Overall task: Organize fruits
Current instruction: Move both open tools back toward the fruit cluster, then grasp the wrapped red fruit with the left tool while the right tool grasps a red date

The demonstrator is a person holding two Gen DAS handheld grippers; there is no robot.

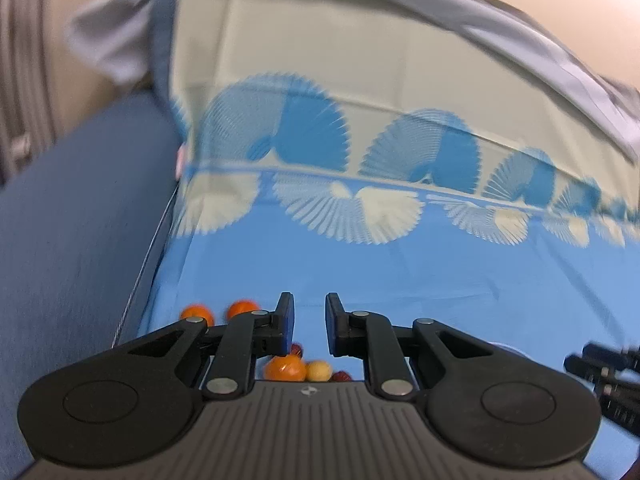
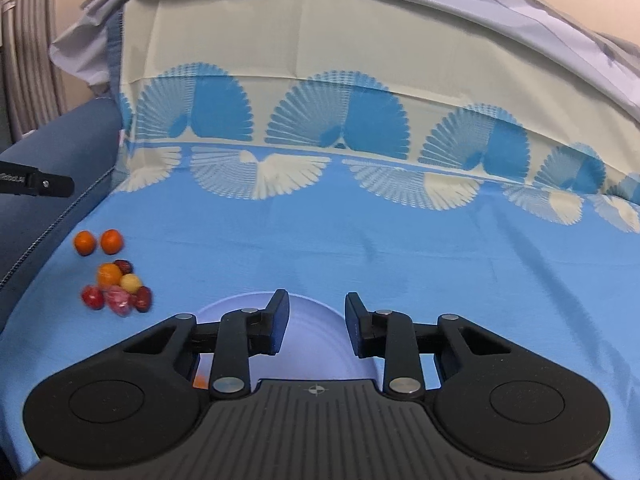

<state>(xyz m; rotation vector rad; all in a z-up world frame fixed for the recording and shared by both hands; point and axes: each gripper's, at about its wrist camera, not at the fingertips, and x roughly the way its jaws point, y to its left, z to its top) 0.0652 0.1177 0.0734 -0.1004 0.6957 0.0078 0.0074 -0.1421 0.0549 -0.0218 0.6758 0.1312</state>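
Small fruits lie on the blue cloth at the left in the right wrist view: two oranges [image 2: 98,242], then a cluster [image 2: 118,288] of an orange, a yellow fruit, red fruits and a pink one. My right gripper [image 2: 313,322] is open and empty above a pale blue plate [image 2: 316,348]. An orange fruit [image 2: 199,380] shows at the plate's left edge. My left gripper [image 1: 309,326] is open and empty, hovering over the cluster [image 1: 298,368], with two oranges [image 1: 220,312] to its left. The left gripper's finger [image 2: 40,182] shows at the far left of the right wrist view.
The blue cloth with a fan pattern [image 2: 360,240] covers the surface and rises up a backrest. A dark blue sofa arm [image 2: 48,160] borders the left side. A grey cover [image 2: 520,20] lies along the top. The right gripper's tip [image 1: 608,376] shows at the right edge of the left wrist view.
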